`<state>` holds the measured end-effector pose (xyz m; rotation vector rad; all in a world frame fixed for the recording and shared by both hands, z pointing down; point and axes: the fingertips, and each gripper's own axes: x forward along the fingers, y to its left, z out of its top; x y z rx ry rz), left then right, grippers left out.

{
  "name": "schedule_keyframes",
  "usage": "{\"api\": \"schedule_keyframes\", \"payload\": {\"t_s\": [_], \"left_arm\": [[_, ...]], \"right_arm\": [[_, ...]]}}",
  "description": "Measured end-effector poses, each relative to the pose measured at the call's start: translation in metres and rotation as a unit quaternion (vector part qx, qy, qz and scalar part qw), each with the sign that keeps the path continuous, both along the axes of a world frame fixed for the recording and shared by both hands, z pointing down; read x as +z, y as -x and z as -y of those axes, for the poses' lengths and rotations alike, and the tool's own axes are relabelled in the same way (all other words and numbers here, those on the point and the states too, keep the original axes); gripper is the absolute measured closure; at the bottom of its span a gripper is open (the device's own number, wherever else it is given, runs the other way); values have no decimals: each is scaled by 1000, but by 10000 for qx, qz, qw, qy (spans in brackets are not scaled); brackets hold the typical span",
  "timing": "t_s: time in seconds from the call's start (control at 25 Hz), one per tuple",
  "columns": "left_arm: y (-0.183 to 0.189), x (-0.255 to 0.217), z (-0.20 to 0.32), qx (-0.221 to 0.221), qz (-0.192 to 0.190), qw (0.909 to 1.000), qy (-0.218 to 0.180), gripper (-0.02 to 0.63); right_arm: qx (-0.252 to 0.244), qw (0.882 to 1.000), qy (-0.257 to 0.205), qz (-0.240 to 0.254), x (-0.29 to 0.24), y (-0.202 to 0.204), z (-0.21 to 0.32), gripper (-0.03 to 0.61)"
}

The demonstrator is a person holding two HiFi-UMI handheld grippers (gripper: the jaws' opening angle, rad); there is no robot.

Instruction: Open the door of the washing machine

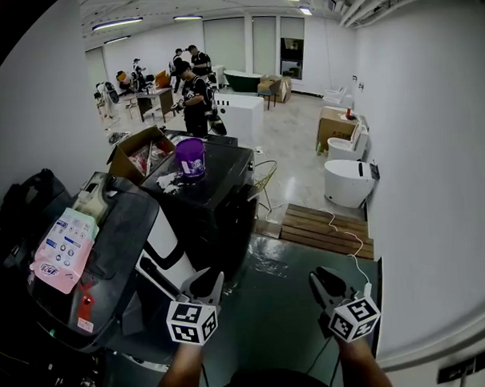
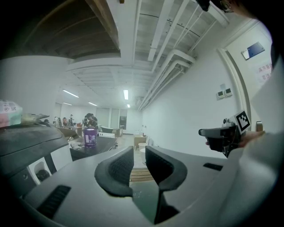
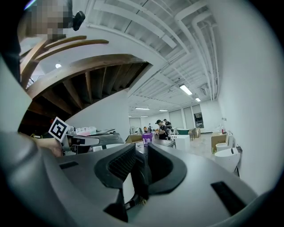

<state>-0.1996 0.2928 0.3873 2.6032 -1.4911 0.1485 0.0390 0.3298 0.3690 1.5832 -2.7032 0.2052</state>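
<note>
Pre-reach stage, I reckon. Left gripper (image 1: 208, 282) sits just right of the washing machine (image 1: 127, 226), right gripper (image 1: 326, 281) further right. Both have fingers (image 2: 116, 170) slightly apart, nothing betw. them. Next: find the door edge and hook it.

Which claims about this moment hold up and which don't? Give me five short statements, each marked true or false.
1. A purple cup stands on the black machine. True.
2. The left gripper is clamped on a door handle. False: it is held in the air, jaws slightly apart, nothing between them.
3. A wooden pallet lies on the floor. True.
4. The pink packet lies on the floor. False: it rests on the dark machine top at left.
5. The right gripper holds a cup. False: it holds nothing.
</note>
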Motion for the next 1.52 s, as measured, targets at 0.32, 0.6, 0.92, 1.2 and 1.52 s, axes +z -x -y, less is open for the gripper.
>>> {"api": "schedule_keyframes", "payload": {"t_s": [0.32,0.6,0.92,1.2,1.52], "left_arm": [[0,1,-1,-9,-14,10000,47,438],[-1,4,-4,-39,-13,9999,96,355],[-24,13,-12,282,99,9992,250,208],[-44,15,-14,332,99,9989,322,115],[-70,14,-19,211,106,9993,290,86]], "right_arm": [[-113,9999,101,4,3,3,-1,404],[-291,9993,238,60,9,7,-5,309],[-547,9977,287,268,8,12,-12,60],[-519,9977,351,255,11,-3,-17,11],[-402,9984,269,281,14,-39,-29,-8]]}}
